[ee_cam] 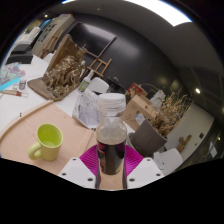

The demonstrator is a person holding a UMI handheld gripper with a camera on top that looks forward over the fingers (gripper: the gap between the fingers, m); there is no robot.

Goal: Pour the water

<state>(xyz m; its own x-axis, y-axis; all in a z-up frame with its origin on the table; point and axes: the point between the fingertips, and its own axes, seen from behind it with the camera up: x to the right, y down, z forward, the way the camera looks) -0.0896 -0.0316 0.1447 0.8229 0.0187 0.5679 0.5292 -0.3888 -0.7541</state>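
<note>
Two pink-padded fingers of our tool (111, 160) are clenched on a small clear bottle (111, 138), which stands upright between them with a pale cap still on and dark liquid filling its lower part. We see the yellow-green mug (46, 141) just ahead and off to one side, sitting on the pale wooden surface (25, 130), handle turned toward us. We judge the pour has not started. Tipping with the cap on would give nothing; and the smooth, rounded plastic could slip or twist in the pads once tilted, sending liquid onto the wood instead of into the narrow mug mouth. Beyond the bottle lies clutter: a crinkled clear bag (88, 110), cardboard boxes (140, 103) and woven wicker pieces (62, 72).
</note>
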